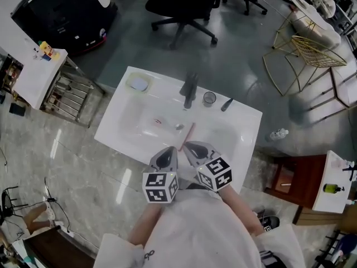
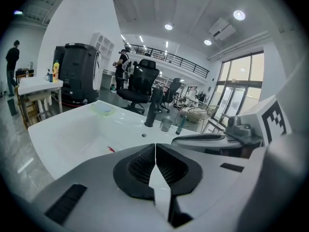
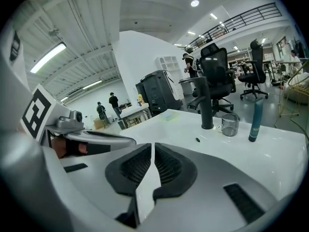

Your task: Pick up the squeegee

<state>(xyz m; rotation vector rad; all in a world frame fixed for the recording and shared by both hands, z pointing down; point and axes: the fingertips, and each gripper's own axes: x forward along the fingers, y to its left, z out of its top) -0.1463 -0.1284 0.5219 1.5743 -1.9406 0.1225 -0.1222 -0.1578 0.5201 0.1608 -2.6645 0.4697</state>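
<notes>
Seen from overhead at a white sink worktop (image 1: 240,133): two handheld grippers side by side at the near rim. Shows the left gripper (image 1: 170,151) with jaws pressed together on nothing. Shows the right gripper (image 1: 189,147) likewise closed to a hairline slit and empty.

Finds the squeegee (image 1: 189,133), a thin pink-red bar, lying in the basin (image 1: 139,121) just beyond the jaw tips. Set lengthwise from near rim to back, far end tipped slightly right toward the black faucet (image 1: 189,89), near end aimed between the two grippers. Also in the basin: a small red scrap (image 1: 158,121) off to the left and the drain (image 1: 179,126) just beside the bar.

Along the back ledge: a shallow dish (image 1: 138,83) holding a pale yellow-green pad at left. Right of the faucet, a clear glass (image 1: 209,98), then a dark teal tube (image 1: 226,104) standing upright.
</notes>
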